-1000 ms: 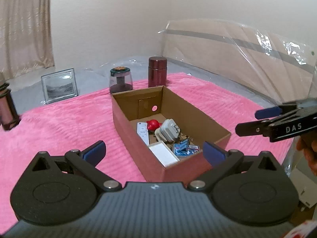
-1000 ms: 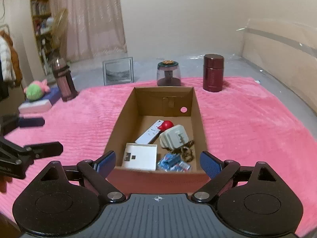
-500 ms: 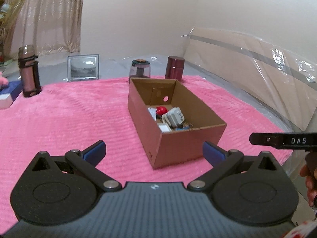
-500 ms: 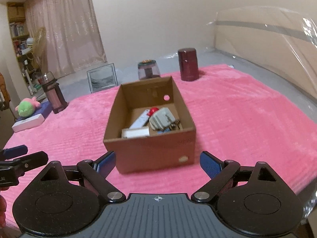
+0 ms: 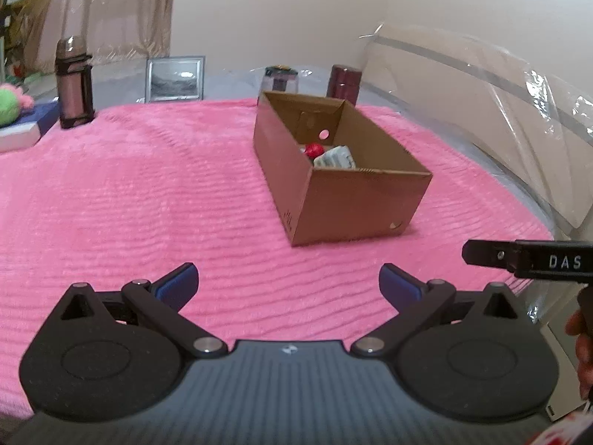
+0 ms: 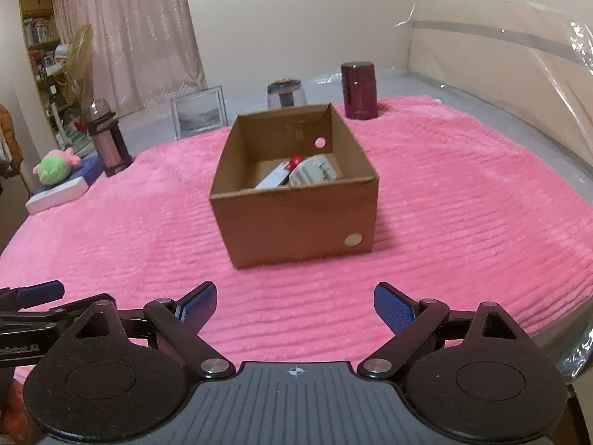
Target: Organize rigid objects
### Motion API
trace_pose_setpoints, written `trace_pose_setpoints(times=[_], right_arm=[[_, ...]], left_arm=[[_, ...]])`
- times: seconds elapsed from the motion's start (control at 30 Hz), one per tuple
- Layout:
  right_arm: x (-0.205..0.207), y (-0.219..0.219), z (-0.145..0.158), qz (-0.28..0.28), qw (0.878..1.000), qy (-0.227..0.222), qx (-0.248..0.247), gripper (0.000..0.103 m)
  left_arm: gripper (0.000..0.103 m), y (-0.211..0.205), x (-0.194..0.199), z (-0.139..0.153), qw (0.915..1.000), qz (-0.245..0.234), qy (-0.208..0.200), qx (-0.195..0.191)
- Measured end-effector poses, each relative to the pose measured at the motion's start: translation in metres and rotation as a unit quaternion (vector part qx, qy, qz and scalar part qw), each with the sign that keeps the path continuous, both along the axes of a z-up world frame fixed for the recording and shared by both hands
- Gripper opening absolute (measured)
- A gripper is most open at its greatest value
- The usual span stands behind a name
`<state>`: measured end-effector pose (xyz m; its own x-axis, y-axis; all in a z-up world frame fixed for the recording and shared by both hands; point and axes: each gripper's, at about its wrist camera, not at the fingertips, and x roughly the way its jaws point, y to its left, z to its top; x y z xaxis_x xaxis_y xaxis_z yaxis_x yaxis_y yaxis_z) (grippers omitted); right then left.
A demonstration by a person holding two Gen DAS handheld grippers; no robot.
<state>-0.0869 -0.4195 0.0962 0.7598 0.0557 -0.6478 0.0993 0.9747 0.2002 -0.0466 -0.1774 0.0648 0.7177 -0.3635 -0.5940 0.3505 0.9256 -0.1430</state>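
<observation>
A brown cardboard box stands open on the pink blanket; it also shows in the right wrist view. Inside it I see a red ball, a white plug adapter and a white remote; the rest is hidden by the box wall. My left gripper is open and empty, well back from the box. My right gripper is open and empty, also back from the box. Each gripper shows at the edge of the other's view.
At the back stand a maroon canister, a glass jar, a picture frame and a pink bottle. A green plush lies on a white box at left. A plastic-wrapped headboard runs along the right.
Both grippers have pulled back from above the box toward the blanket's front edge and dropped lower. The box now looks farther away and its contents are mostly hidden. Both stay open.
</observation>
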Motion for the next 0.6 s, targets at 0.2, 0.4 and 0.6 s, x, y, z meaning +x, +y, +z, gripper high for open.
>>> trace_pose_setpoints(times=[0.2, 0.4, 0.6], right_arm=[[-0.005, 0.010, -0.011, 0.006, 1.000, 0.013, -0.011, 0.089], [-0.005, 0.019, -0.021, 0.017, 0.999, 0.022, -0.023, 0.089], [-0.001, 0.024, -0.027, 0.021, 0.999, 0.028, -0.022, 0.089]], left_arm=[[0.102, 0.004, -0.009, -0.010, 0.9997, 0.018, 0.004, 0.018], [0.102, 0.008, -0.011, -0.016, 0.9992, 0.030, 0.013, 0.024], [0.102, 0.010, -0.009, -0.018, 0.9988, 0.042, 0.016, 0.021]])
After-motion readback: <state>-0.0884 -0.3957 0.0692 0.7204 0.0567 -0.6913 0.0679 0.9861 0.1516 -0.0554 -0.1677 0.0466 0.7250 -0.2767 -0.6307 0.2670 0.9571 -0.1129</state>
